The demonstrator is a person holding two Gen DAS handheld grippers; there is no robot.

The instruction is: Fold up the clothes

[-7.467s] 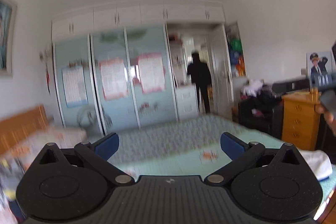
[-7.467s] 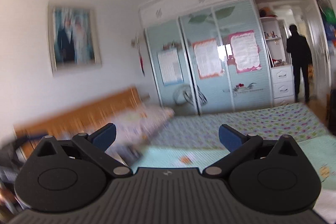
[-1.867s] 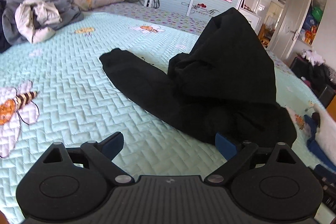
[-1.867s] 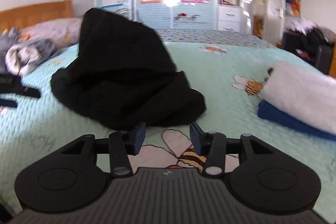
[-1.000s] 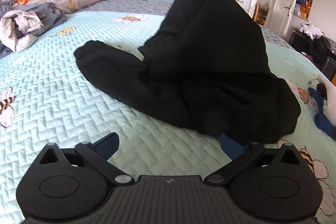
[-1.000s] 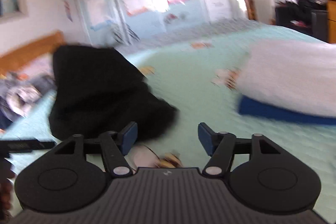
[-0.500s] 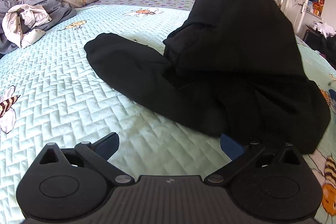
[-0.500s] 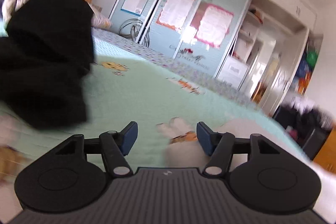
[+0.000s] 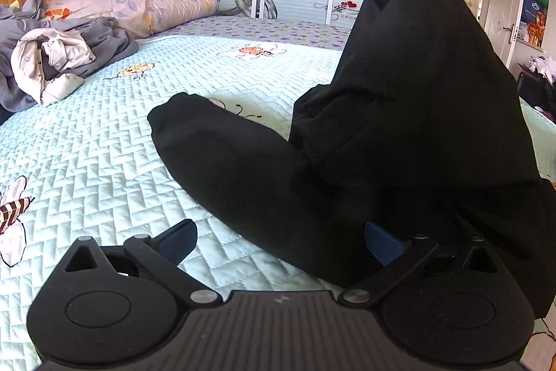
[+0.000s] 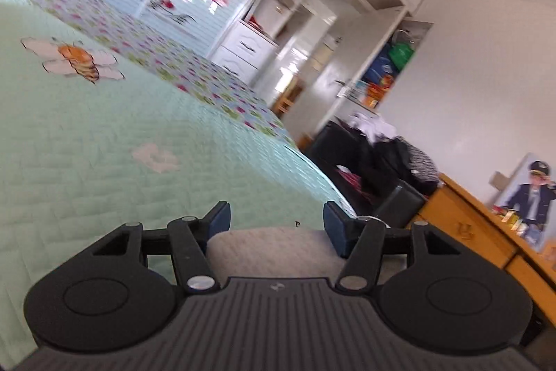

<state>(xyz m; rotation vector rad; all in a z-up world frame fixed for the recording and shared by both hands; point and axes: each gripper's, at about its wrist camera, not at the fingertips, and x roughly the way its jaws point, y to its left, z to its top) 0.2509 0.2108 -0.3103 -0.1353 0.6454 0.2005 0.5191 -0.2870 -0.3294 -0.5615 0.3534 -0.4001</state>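
A big black garment (image 9: 399, 134) sits in a heap on the green quilt (image 9: 104, 162). Part of it stands up tall like a tent, and one long, soft part lies flat on the bed. It is not folded yet.

The left gripper (image 9: 281, 240) is low over the bed, right in front of that heap. Its two blue fingers are spread wide. The right-hand finger is at the cloth's edge, with black cloth just behind it, and the other is over bare quilt. Nothing is pinched. It looks set like this so it can slide in and grab the near edge.

The right gripper (image 10: 276, 223) looks away from the black garment, which does not show in its view. Its fingers stand partway apart and hold nothing. Just under them is a pale fuzzy cloth (image 10: 271, 252). The view is tipped and blurry.

Off to the left gripper's far left, a pile of grey clothes (image 9: 52, 58) waits by the pillow (image 9: 139, 6).
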